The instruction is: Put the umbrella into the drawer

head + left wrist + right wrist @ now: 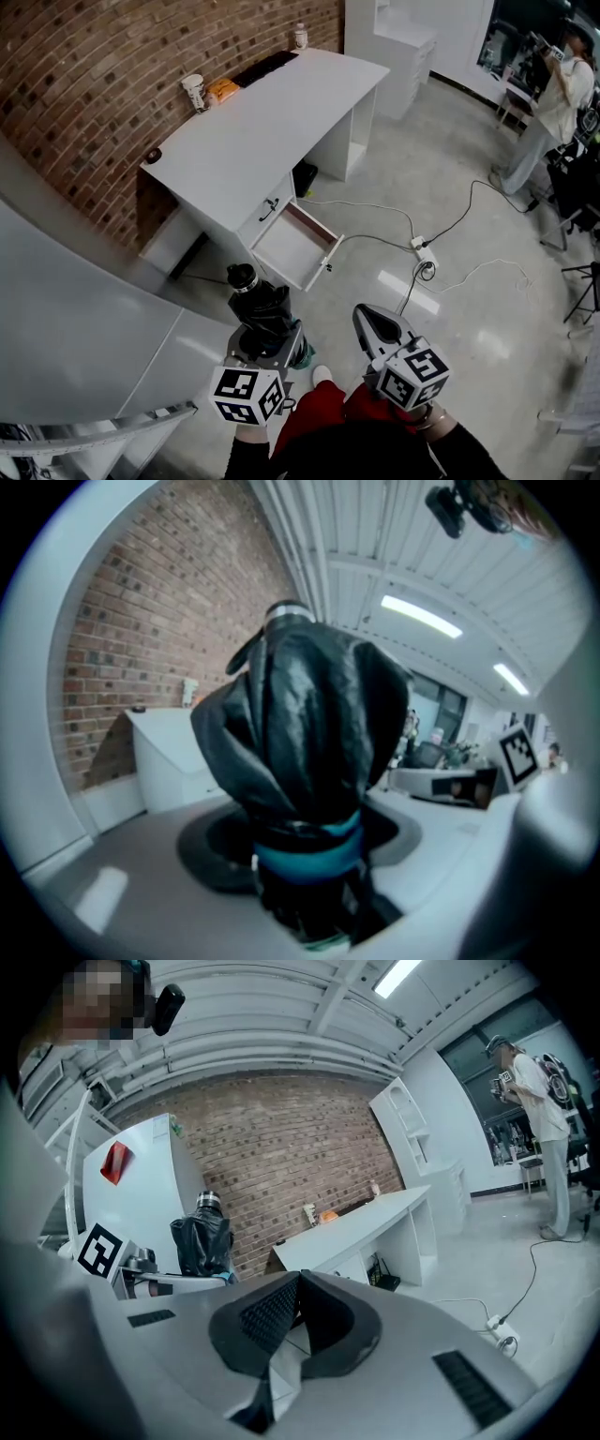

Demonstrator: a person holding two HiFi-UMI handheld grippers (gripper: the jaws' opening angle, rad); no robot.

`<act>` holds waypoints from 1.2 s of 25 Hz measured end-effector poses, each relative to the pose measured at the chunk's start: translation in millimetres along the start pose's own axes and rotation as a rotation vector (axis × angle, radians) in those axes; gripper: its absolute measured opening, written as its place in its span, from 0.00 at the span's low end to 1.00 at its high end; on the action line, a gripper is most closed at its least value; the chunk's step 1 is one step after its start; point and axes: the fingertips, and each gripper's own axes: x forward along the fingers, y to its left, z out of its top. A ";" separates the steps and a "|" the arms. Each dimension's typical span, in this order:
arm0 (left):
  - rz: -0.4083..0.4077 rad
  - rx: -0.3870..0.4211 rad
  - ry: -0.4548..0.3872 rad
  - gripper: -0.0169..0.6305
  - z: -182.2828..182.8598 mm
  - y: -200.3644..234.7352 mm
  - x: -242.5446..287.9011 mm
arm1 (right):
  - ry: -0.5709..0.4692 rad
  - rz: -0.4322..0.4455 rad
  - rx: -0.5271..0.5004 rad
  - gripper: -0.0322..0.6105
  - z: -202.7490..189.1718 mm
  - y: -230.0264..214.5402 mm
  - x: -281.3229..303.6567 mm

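- A person stands on a glossy floor, seen from above, with a gripper in each hand and a white desk [267,117] ahead against a brick wall.
- The left gripper [272,345] is clamped on a folded black umbrella [258,307], which stands upright out of the jaws with its silver-ringed cap on top. Holding it near the lower end probably keeps the bundle steady while it is carried.
- In the left gripper view the umbrella [309,724] fills the middle of the picture, with a blue strap wrapped around it just above the jaws.
- The right gripper [367,321] is closed with nothing in it. Its dark pads meet in the right gripper view, so it seems to be kept free as a spare hand.
- The desk drawer [292,248] is pulled open and looks empty. It is well apart from the umbrella, so the placing has not begun.
- Hidden: umbrella fabric covers the left jaw tips, and no umbrella handle shows.
- The person's arms are cut off at the bottom edge of the head view.
- A paper cup [194,92] and small items at the far end of the desk are too small to identify.
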 end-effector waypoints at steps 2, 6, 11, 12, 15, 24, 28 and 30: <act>0.000 -0.003 -0.004 0.45 2.2 7.0 0.7 | 0.010 0.000 -0.004 0.05 -0.1 2.6 7.6; 0.007 -0.013 -0.009 0.45 2.6 15.1 4.6 | 0.025 -0.001 -0.005 0.05 -1.5 1.1 18.5; 0.022 -0.017 0.007 0.45 2.0 27.9 16.4 | 0.023 -0.006 0.016 0.05 1.1 -7.2 33.1; 0.024 -0.016 0.012 0.45 1.8 30.6 19.6 | 0.024 -0.007 0.021 0.05 0.7 -9.9 36.5; 0.033 -0.013 0.033 0.45 -0.2 38.9 31.9 | 0.032 -0.016 0.042 0.05 -3.0 -21.1 47.9; 0.065 -0.016 0.110 0.45 -9.3 67.3 94.8 | 0.083 -0.046 0.093 0.05 -20.9 -79.0 93.5; 0.072 -0.031 0.146 0.45 -18.0 78.0 129.9 | 0.117 -0.061 0.118 0.05 -36.3 -108.7 115.8; 0.076 -0.039 0.164 0.45 -22.9 81.7 149.7 | 0.134 -0.064 0.119 0.05 -44.2 -122.6 128.6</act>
